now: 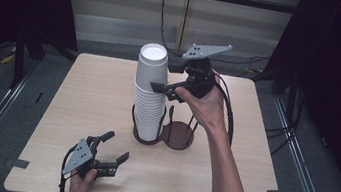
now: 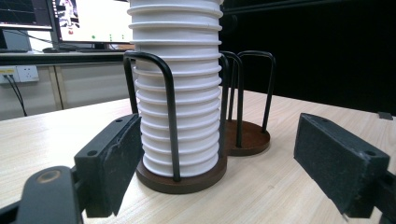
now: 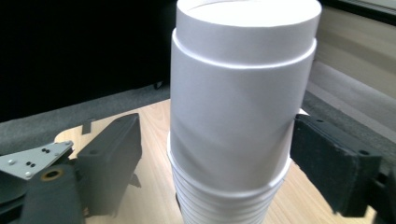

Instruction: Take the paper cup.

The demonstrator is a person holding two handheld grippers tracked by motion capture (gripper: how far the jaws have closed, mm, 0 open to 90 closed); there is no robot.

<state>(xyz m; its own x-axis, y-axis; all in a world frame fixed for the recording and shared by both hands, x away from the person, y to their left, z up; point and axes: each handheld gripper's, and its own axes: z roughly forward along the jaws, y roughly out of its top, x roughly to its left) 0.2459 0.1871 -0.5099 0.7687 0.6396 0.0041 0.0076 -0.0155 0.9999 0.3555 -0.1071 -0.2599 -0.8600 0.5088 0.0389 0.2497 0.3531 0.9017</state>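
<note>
Top paper cup (image 3: 243,93) sits upside down, base up, on the cup stack (image 1: 148,108) in the wire holder (image 1: 163,135) at desk (image 1: 83,94) centre; long axis vertical. Right gripper (image 1: 169,87) fingers (image 3: 112,158) apart, flanking it; the far one looks about touching. Left gripper (image 1: 112,151) rests low near the desk's front, fingers spread, empty. Risk: an off-centre squeeze could crush the thin wall, or lift several nested cups.

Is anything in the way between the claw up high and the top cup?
Nothing visible is. The right gripper already has its open jaws on either side of the top cup, which sticks up above the stack of cups.
</note>
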